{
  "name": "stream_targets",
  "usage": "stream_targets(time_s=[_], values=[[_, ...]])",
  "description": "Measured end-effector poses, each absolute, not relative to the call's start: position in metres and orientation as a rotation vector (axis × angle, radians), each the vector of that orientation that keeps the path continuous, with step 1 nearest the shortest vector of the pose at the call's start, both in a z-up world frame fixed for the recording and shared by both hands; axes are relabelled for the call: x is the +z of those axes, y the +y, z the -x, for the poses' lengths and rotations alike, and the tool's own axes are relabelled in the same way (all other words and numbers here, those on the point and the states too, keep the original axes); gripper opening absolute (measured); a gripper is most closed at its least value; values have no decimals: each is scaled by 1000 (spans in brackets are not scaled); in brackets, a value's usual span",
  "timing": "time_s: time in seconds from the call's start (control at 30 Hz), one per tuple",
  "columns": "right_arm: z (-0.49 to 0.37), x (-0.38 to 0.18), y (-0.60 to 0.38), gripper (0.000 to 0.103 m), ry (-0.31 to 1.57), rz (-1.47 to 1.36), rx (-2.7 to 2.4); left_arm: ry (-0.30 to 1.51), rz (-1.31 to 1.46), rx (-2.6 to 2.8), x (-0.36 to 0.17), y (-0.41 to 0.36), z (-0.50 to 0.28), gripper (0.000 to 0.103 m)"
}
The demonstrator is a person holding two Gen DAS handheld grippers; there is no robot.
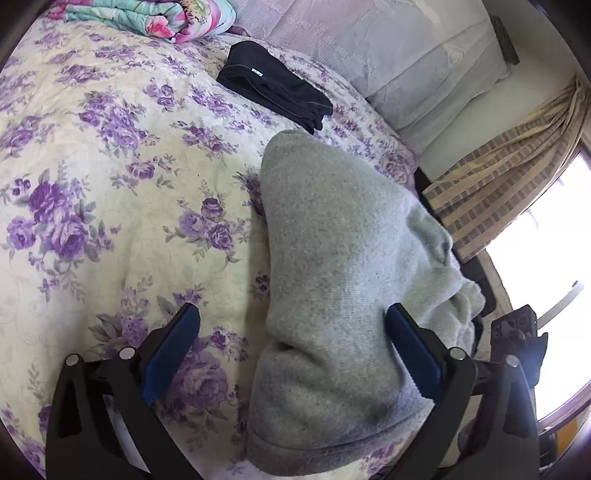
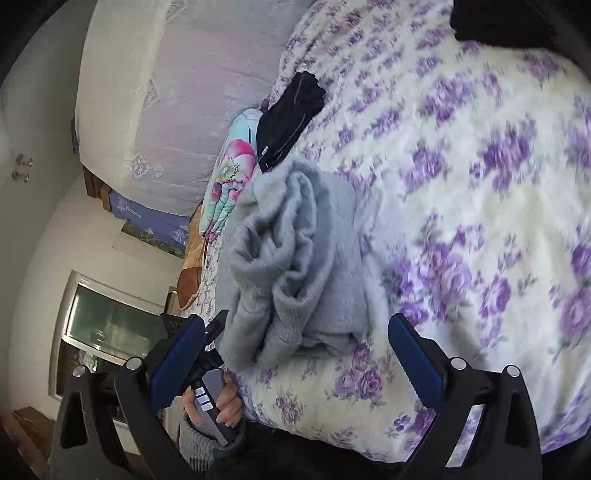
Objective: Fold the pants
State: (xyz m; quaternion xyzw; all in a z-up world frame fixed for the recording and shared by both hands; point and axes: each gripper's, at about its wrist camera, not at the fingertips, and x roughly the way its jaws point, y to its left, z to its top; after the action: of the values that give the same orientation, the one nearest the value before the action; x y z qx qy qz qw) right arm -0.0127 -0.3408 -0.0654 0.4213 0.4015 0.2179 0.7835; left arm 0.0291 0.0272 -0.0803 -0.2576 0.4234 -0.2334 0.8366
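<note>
Grey sweatpants [image 1: 332, 258] lie in a folded bundle on the floral bedspread [image 1: 110, 184]. My left gripper [image 1: 291, 332] is open wide around the bundle's near end. Its right finger [image 1: 410, 350] touches the cloth; its left finger [image 1: 173, 350] stands apart over the bedspread. In the right wrist view, which is rolled sideways, the same grey sweatpants [image 2: 295, 258] show crumpled folds. My right gripper [image 2: 295, 343] is open just short of the bundle, with only its edge between the fingers. A hand [image 2: 225, 402] holds the left gripper's handle at the lower left.
Folded black pants [image 1: 273, 85] [image 2: 288, 122] lie farther up the bed. A colourful flowered quilt [image 1: 147, 14] [image 2: 229, 184] sits by the pale pillows [image 1: 388, 48]. A striped curtain [image 1: 498, 166] and a bright window [image 1: 554, 240] are past the bed's right edge.
</note>
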Motion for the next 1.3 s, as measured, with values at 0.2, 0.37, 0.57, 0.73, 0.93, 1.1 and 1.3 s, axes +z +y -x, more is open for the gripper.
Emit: stream_targets(time_s=[0.2,0.37,0.57,0.73,0.93,1.1,1.3], values=[[0,-88,-314,100,910,-997,529,908,540,-468,-82,24,-32,99],[-14,-95,-313,100,905,-1068,496,889,523,-453,-83,21,-29,99],[-11,-86,-324,99,908,-1027,407,869,509,-447,-83,20,-26,99],[-7,-64,-328,99,864,-956,381,878,518,-448,-84,19,-26,99],[-28,-89,-320,100,914,-961,382,920,529,-468,-83,20,-35,99],[-35,-89,-314,100,899,-961,409,956,570,-476,-84,22,-47,99],[-37,-84,-289,98,894,-797,493,965,573,-551,-84,16,-50,98]])
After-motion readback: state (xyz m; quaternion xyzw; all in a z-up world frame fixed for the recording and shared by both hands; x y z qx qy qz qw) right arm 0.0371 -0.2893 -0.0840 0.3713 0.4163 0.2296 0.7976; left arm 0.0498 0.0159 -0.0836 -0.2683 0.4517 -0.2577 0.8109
